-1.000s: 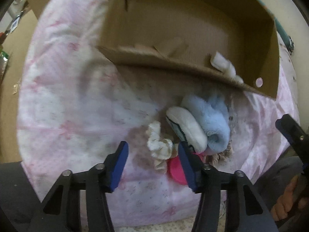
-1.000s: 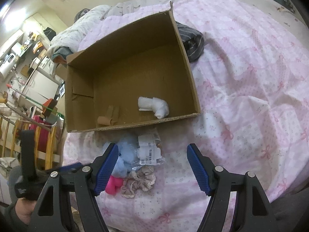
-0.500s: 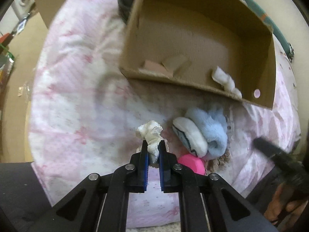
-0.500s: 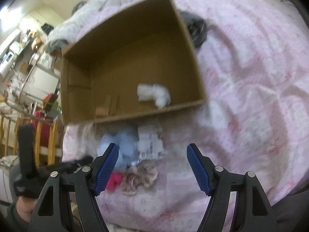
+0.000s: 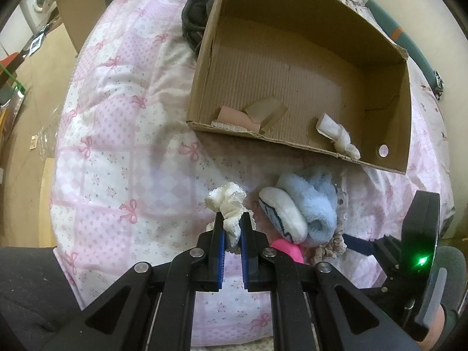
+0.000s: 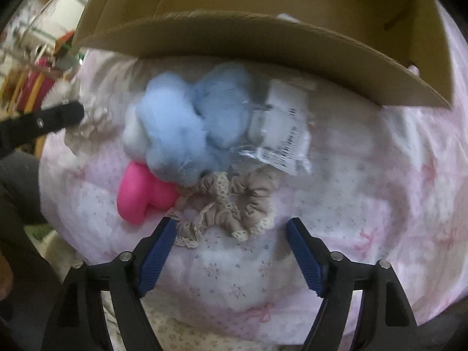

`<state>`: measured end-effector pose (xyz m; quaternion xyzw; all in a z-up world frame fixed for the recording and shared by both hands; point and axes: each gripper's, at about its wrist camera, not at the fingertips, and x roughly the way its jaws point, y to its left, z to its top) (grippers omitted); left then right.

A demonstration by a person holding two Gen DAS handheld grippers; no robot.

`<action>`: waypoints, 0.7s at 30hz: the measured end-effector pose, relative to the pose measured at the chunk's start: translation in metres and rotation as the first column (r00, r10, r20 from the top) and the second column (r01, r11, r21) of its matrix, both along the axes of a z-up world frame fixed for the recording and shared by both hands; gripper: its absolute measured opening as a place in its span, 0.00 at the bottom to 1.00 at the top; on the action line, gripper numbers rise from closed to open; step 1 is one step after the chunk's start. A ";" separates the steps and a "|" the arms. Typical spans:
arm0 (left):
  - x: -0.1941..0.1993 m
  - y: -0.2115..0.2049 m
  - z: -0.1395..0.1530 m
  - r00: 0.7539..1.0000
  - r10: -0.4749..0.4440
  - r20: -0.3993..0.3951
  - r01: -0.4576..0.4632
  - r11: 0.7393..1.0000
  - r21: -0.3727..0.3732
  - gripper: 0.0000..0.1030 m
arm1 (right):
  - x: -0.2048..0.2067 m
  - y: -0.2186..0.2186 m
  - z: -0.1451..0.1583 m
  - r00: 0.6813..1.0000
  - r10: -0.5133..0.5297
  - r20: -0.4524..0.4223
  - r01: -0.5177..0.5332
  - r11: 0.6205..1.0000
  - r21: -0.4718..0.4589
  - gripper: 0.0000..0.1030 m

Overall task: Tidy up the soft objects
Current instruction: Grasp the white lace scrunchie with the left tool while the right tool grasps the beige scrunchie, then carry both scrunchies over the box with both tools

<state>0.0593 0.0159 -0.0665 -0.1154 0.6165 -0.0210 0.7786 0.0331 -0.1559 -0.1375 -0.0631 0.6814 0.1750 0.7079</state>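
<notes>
Cream scrunchie [image 5: 226, 204] clamped in left tool [image 5: 233, 231] above the bed [image 5: 122, 152].
Right tool [image 6: 231, 251] gapes wide before beige scrunchie [image 6: 228, 207], near the cardboard box [image 5: 292, 58].

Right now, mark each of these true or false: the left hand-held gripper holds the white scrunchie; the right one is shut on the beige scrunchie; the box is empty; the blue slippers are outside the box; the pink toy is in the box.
1. The left hand-held gripper holds the white scrunchie. True.
2. The right hand-held gripper is shut on the beige scrunchie. False: it is open, just short of the scrunchie.
3. The box is empty. False: a white sock and cardboard scraps lie inside.
4. The blue slippers are outside the box. True, on the quilt.
5. The pink toy is in the box. False: it lies on the quilt beside the slippers.
</notes>
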 end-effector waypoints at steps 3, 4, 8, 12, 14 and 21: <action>0.001 -0.005 -0.001 1.000 -0.003 0.005 0.003 1.000 0.015 0.08 | 0.001 0.010 0.000 0.999 0.041 0.035 -0.040 0.999 -0.028 0.81; 0.001 -0.007 -0.002 1.000 -0.004 0.006 0.004 1.000 0.019 0.08 | 0.001 0.012 0.000 0.997 0.054 0.046 -0.053 0.998 -0.031 0.81; 0.002 -0.010 -0.003 1.000 -0.008 0.011 0.007 0.999 0.039 0.08 | 0.000 0.026 0.003 0.993 0.097 0.064 -0.096 0.995 -0.027 0.47; 0.003 -0.012 -0.006 1.000 -0.022 0.012 0.021 0.998 0.065 0.08 | -0.004 0.030 0.007 0.993 0.095 0.068 -0.095 0.995 -0.002 0.17; 0.003 -0.011 -0.006 1.000 -0.020 0.015 0.019 0.997 0.079 0.08 | -0.003 0.026 0.011 0.996 0.075 0.054 -0.077 0.996 0.045 0.15; -0.002 -0.001 0.003 0.998 0.017 0.062 -0.023 0.995 0.095 0.08 | 0.000 0.000 0.030 0.997 0.010 0.071 -0.019 0.993 0.116 0.13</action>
